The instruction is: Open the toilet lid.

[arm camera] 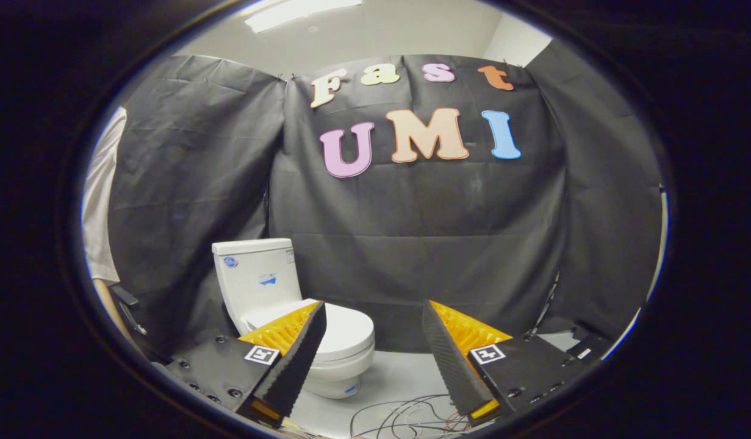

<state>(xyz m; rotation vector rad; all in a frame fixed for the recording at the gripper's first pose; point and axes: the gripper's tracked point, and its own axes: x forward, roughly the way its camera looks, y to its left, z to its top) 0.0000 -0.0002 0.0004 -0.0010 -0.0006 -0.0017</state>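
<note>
The gripper has its fingers spread wide, holding nothing. On the floor below lie loose cables. Just beyond the left finger stands the toilet, its lid lying closed on the bowl. A person's sleeve shows far left.

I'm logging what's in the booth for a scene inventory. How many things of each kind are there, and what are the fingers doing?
Toilet, lid shut: 1
Bundle of loose wires on the floor: 1
Person beside the toilet: 1
Gripper, fingers open and empty, short of the toilet: 1
Total: 4
</note>
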